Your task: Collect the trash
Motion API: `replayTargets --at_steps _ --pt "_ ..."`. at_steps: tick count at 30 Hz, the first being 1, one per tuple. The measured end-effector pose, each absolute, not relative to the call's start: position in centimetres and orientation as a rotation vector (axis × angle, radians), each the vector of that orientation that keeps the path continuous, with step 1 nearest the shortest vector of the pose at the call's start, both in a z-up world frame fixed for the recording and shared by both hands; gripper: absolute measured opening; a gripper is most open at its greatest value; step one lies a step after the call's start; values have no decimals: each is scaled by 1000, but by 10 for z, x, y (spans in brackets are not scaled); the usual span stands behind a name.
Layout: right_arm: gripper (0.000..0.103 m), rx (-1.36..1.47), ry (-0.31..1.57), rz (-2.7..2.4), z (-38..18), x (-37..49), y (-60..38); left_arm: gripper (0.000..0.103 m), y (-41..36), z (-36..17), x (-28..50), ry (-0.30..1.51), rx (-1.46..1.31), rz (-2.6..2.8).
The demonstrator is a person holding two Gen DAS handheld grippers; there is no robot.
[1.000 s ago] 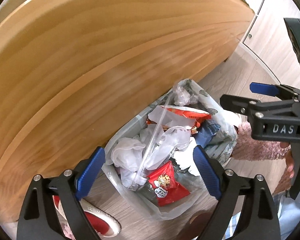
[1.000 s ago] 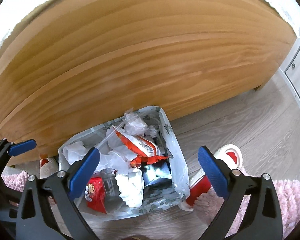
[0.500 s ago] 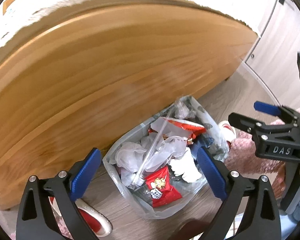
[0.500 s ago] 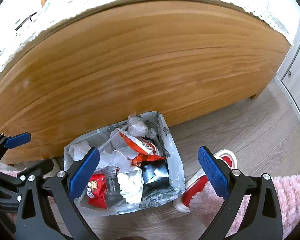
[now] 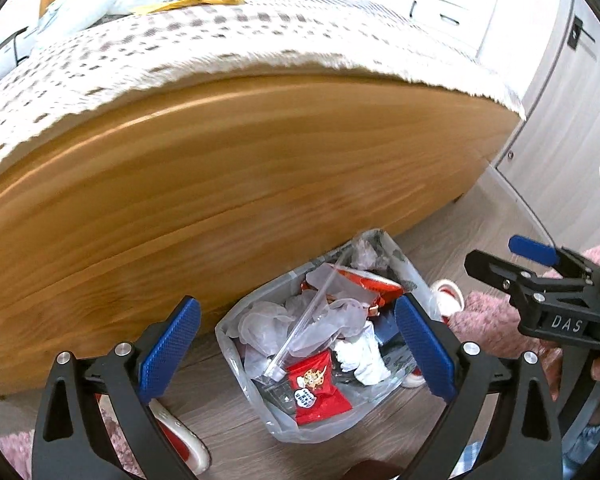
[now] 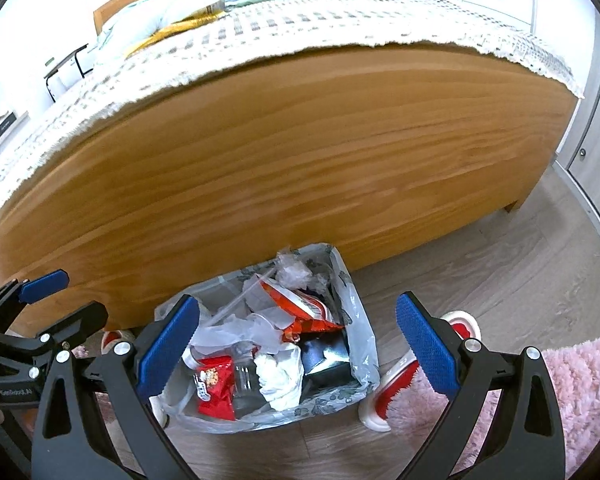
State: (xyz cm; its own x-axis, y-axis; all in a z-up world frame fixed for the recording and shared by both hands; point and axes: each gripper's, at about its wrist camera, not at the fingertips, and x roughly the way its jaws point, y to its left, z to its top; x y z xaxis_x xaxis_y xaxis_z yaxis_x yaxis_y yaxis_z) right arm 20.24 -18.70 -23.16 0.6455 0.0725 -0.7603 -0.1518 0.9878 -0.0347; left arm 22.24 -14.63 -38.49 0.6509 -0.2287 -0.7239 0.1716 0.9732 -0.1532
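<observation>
Now, left wrist view: left gripper (image 5: 296, 344) jaws spread wide, having just finished opening, nothing between the pads, held above the trash bag (image 5: 414, 280). Bag sits on the wood floor (image 5: 236, 412) right against the wooden footboard (image 5: 240, 184), stuffed with a red snack packet (image 5: 318, 386), crumpled tissue (image 5: 362, 358) and clear plastic. Right gripper (image 5: 516, 258) shows to the right of the bag, jaws apart, empty. Right wrist view: right gripper (image 6: 298, 346) jaws wide apart over the same bag (image 6: 364, 348), gripping nothing. Red-and-white slipper (image 6: 384, 390) just right of the bag, pink rug (image 6: 580, 376) beyond it. Left gripper (image 6: 66, 296) left of the bag, open.
</observation>
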Motion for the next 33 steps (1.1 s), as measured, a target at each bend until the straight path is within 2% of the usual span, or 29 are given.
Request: replayTargets --at_steps 18,25,33 --pt "94 -56 731 215 -176 189 -172 95 -136 -314 221 674 -171 -166" --pt "94 -75 641 251 -147 185 -166 95 -129 -272 224 532 -177 -151" --pt "94 -117 455 276 -114 172 -164 95 -115 -231 222 326 -193 -67"
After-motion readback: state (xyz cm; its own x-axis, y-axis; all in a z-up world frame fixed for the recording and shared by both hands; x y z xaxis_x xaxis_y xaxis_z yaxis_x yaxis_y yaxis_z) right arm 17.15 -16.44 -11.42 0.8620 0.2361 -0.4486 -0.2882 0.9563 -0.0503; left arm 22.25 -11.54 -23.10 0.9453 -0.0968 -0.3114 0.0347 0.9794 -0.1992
